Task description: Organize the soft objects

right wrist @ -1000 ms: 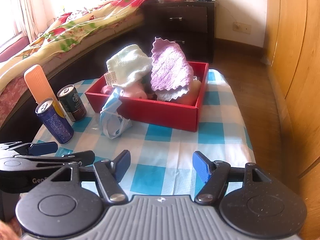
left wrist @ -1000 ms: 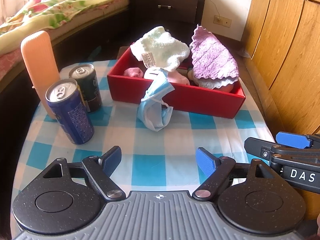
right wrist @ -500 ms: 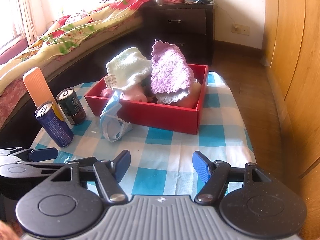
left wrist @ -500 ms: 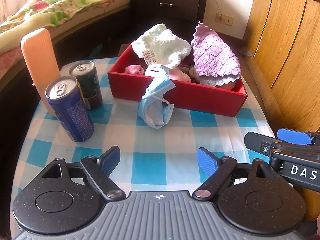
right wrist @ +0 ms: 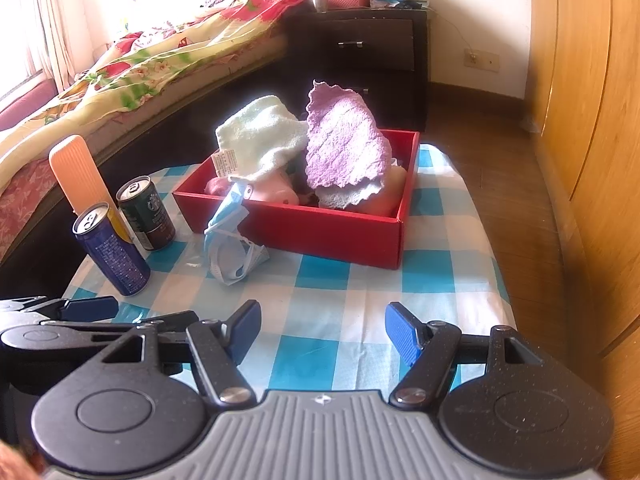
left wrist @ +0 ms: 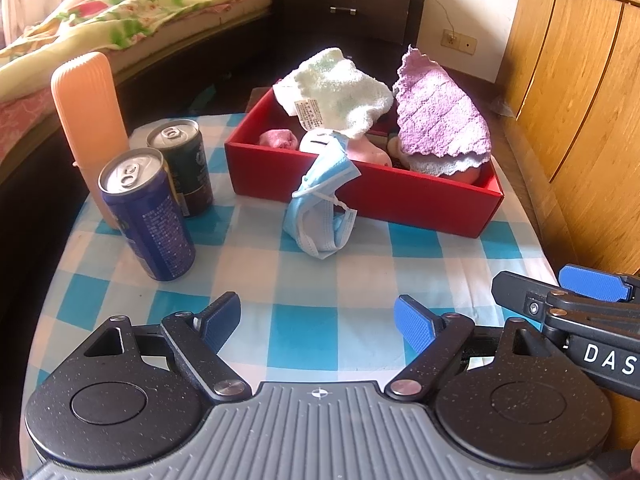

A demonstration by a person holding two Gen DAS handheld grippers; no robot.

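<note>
Checkered blue-and-white cloth is covering the bench (left wrist: 320,280) under me. I am holding my left claw (left wrist: 318,320) wide and my right claw (right wrist: 320,330) half apart, both gripping nothing. Beyond them, a blue face mask (left wrist: 324,208) is draping over the red box's (left wrist: 360,196) near wall, towels (left wrist: 340,92) heaping inside, cans (left wrist: 148,216) standing left of it.

Box (left wrist: 360,196) sits far on table (left wrist: 320,280) with two towels (left wrist: 340,92) piled in it, mask (left wrist: 324,208) draped over its near wall onto cloth, two cans (left wrist: 148,216) left, case (left wrist: 88,120) behind them.
</note>
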